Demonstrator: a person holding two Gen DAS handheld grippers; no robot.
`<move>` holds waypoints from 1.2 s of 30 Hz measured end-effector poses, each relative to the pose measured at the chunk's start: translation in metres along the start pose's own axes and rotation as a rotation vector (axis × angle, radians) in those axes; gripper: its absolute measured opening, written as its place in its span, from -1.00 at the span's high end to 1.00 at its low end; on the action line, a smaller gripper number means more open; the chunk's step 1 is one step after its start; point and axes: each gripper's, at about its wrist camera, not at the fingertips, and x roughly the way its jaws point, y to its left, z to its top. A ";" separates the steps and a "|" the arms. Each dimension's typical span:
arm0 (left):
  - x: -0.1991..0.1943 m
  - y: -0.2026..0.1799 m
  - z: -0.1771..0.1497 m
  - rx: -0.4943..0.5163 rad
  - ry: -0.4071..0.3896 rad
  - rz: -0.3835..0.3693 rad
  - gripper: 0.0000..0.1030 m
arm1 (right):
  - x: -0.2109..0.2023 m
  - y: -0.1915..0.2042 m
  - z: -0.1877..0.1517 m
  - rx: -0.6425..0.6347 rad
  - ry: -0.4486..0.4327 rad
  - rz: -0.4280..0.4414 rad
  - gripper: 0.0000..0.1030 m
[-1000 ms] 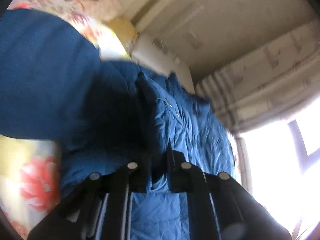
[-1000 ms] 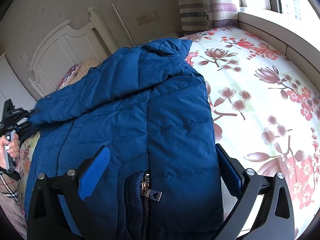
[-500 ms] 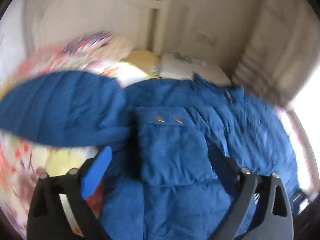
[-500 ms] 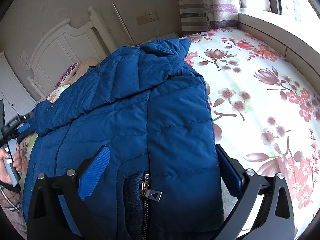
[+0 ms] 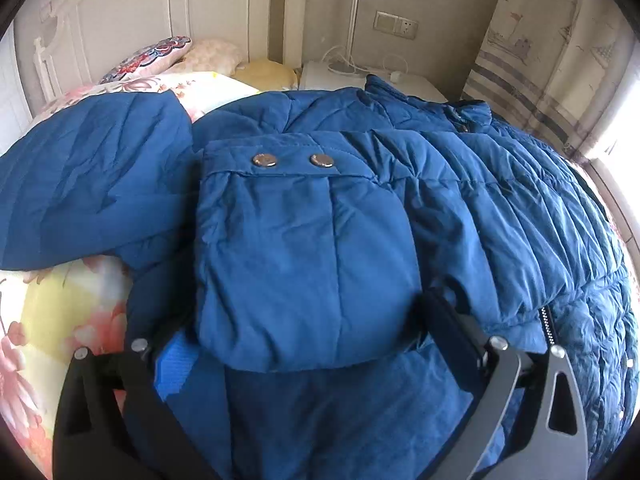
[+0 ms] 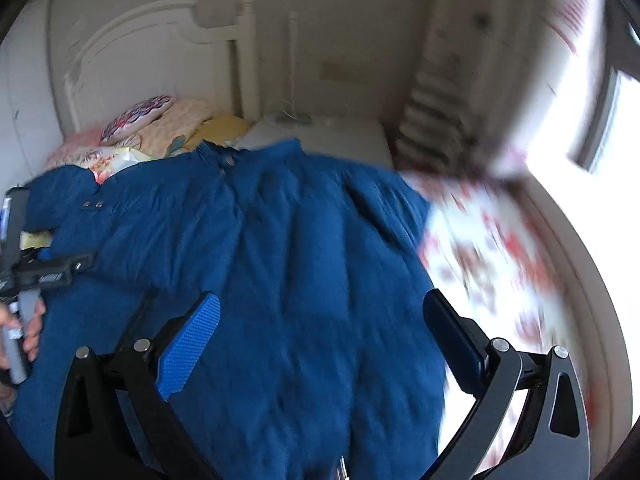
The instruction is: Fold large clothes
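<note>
Daylight glares from the window [image 6: 600, 120] at right; right wrist view motion-blurred, left sharp, both fisheye-curved with dark corners.

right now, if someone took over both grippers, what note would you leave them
Left gripper: jaws have just been opening and now stand wide; the sleeve cuff lies between them, not pinched.
Right gripper: open, holding nothing, above the jacket's body.
Blue puffer jacket: spread on the floral bed sheet, collar toward the headboard.
Done: one sleeve laid across the front.
Left: probably the other sleeve, then folding the body.
</note>
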 end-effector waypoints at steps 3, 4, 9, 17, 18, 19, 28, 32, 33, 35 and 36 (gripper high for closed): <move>-0.001 0.000 0.001 0.001 -0.001 -0.001 -0.96 | 0.052 0.012 0.020 -0.030 0.101 0.005 -0.88; -0.001 0.000 0.001 -0.001 0.000 -0.003 -0.96 | 0.077 0.016 0.019 -0.061 0.179 -0.033 -0.88; -0.003 0.002 -0.002 -0.002 0.001 -0.005 -0.96 | 0.100 0.014 0.031 -0.025 0.242 -0.046 -0.88; -0.002 0.004 -0.001 -0.007 0.001 -0.011 -0.96 | 0.151 -0.020 0.092 0.085 0.169 -0.088 -0.91; -0.003 0.004 -0.001 -0.007 0.001 -0.011 -0.96 | 0.179 -0.029 0.086 0.120 0.298 -0.087 -0.91; -0.003 0.005 -0.001 -0.007 0.002 -0.011 -0.96 | 0.184 -0.034 0.084 0.167 0.294 -0.061 -0.91; -0.003 0.008 -0.002 -0.011 0.004 -0.016 -0.96 | 0.090 0.054 0.036 0.003 0.128 0.023 -0.91; -0.004 0.007 -0.002 -0.013 0.004 -0.015 -0.96 | 0.096 0.085 0.013 -0.179 0.182 -0.023 -0.91; -0.004 0.007 -0.002 -0.014 0.004 -0.016 -0.96 | 0.094 0.082 0.016 -0.145 0.227 -0.022 -0.91; -0.004 0.007 -0.001 -0.014 0.005 -0.015 -0.96 | 0.080 0.076 0.020 -0.067 0.229 -0.017 -0.91; -0.004 0.007 -0.001 -0.015 0.005 -0.015 -0.96 | 0.066 0.077 0.020 -0.043 0.197 0.014 -0.91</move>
